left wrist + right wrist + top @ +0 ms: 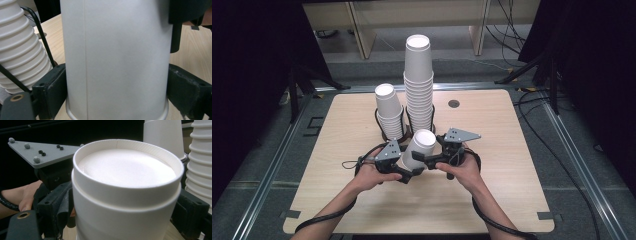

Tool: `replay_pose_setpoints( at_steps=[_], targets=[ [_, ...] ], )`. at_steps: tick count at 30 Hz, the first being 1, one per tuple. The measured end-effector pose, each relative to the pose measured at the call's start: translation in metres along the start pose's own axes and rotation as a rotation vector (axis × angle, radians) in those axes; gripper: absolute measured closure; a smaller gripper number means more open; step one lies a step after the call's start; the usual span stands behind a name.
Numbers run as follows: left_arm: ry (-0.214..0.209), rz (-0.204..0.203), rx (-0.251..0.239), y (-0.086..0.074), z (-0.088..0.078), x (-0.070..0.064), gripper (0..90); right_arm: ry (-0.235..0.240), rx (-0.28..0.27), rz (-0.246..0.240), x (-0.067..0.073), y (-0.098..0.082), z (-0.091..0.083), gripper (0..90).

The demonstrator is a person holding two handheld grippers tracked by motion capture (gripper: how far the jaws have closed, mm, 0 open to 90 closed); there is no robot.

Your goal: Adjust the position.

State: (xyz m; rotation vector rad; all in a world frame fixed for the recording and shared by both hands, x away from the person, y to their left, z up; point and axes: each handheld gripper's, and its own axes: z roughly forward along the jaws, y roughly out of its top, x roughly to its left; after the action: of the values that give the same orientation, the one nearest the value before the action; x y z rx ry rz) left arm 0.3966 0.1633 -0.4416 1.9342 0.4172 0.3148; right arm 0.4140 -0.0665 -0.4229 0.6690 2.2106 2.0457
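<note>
A white paper cup is held upside down and tilted just above the table's middle, with both grippers on it. My left gripper grips it from the left. In the left gripper view its jaws press both sides of the cup wall just above the rim, the gripper shut on it. My right gripper comes in from the right. In the right gripper view the cup's base faces up, a stepped ridge runs below it, and the gripper has a jaw against each side.
Behind the held cup stand a tall stack of inverted cups and a shorter stack, each in a black wire holder. The wooden table has a round hole at the back. Cables trail from both grippers.
</note>
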Motion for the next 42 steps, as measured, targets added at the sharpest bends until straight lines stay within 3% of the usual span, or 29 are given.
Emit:
replay_pose_setpoints(
  at_steps=[6, 25, 36, 39, 40, 42],
  targets=[
    [-0.014, 0.01, 0.003, -0.002, 0.0, 0.0, 13.0, -0.013, -0.009, -0.027, -0.002, 0.0, 0.0, 15.3],
    [-0.016, 0.039, 0.018, -0.002, -0.001, -0.001, 16.4, -0.006, 0.008, -0.009, -0.003, 0.003, -0.004, 15.3],
    [0.008, 0.074, 0.077, 0.001, -0.008, 0.007, 16.5, -0.019, 0.007, -0.041, -0.005, 0.005, -0.008, 15.3],
    [0.013, 0.09, 0.098, 0.003, -0.011, 0.009, 16.6, -0.004, 0.022, -0.007, -0.003, 0.006, -0.011, 15.3],
    [0.01, 0.097, 0.118, 0.004, -0.013, 0.009, 16.6, -0.018, 0.006, -0.032, -0.004, 0.006, -0.011, 15.3],
    [0.007, 0.107, 0.121, 0.005, -0.014, 0.01, 16.6, -0.018, 0.022, -0.015, -0.004, 0.007, -0.014, 15.3]
  ],
)
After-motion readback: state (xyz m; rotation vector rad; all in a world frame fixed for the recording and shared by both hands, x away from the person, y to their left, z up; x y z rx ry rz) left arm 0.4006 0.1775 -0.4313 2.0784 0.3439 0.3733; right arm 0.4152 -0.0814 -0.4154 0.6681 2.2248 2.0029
